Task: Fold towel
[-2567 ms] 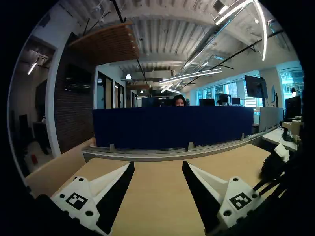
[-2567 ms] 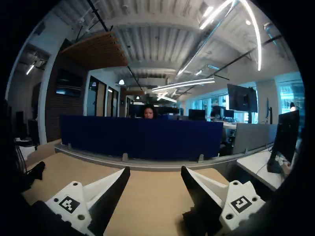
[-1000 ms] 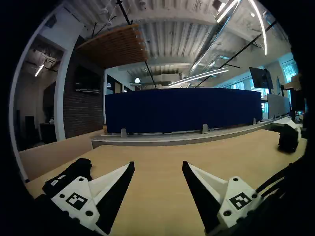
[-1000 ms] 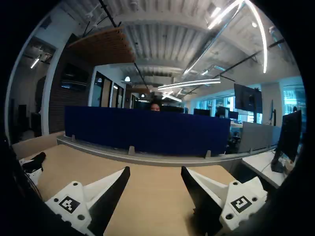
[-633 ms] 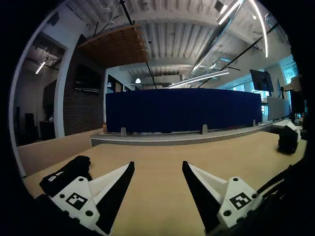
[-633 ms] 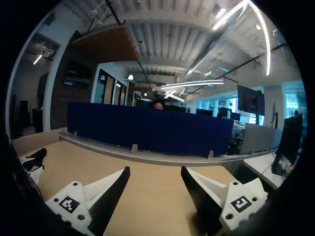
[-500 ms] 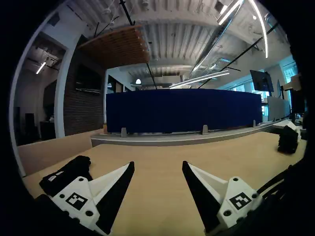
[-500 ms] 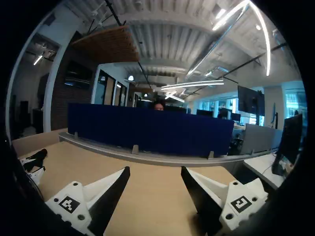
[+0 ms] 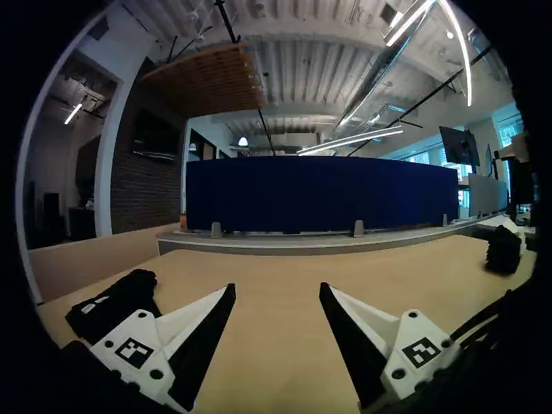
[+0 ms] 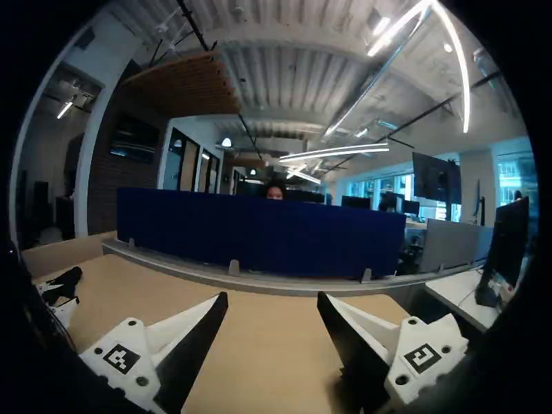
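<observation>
My left gripper (image 9: 276,286) hovers open just over a light wooden table (image 9: 386,269), nothing between its fingers. Beside its left finger lies a dark, cloth-like bundle (image 9: 110,303) with a white tag; I cannot tell if it is the towel. The right gripper's dark fingers (image 9: 502,250) show far off at the right edge of the left gripper view. My right gripper (image 10: 272,295) is also open and empty over the same table (image 10: 269,359). In the right gripper view the left gripper's fingers (image 10: 58,284) sit at the far left.
A blue partition (image 9: 317,193) on a grey rail closes off the table's far edge (image 10: 255,234). A person's head (image 10: 274,191) rises behind it. A white side desk (image 10: 459,293) with a monitor (image 10: 500,248) stands to the right.
The left gripper has sunk closer to the table, bringing the dark bundle into view at its left. In the last half second both views barely shift. Both grippers stay open.
</observation>
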